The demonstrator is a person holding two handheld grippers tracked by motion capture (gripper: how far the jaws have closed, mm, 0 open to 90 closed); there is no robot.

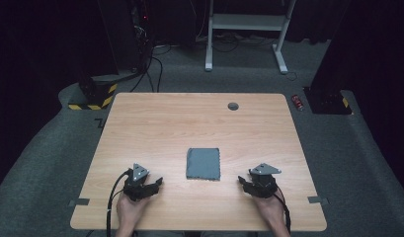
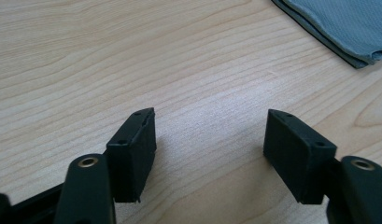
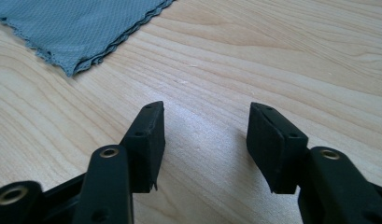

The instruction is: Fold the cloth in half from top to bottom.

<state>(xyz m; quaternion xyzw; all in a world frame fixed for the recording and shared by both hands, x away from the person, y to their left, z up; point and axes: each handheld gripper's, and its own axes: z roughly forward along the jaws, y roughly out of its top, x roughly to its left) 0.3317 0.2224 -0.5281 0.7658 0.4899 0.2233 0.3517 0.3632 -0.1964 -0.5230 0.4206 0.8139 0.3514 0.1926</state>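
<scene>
Resting low in frame, left gripper (image 1: pixel 157 182) and right gripper (image 1: pixel 242 181) both gape, empty. Cloth (image 1: pixel 203 163) at centre: light, limp; best pinched at corner.

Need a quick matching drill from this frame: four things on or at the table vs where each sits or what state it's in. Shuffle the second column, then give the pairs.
Things:
1. folded grey cloth
2. left gripper
3. right gripper
4. round grey cap

Places or states:
A. far side of the table, set in the wood near the edge
B. near edge, on the cloth's right, jaws apart over bare wood
C. lying flat in the middle of the near half
D. near edge, on the cloth's left, jaws apart over bare wood

Pairs: 1-C, 2-D, 3-B, 4-A
</scene>
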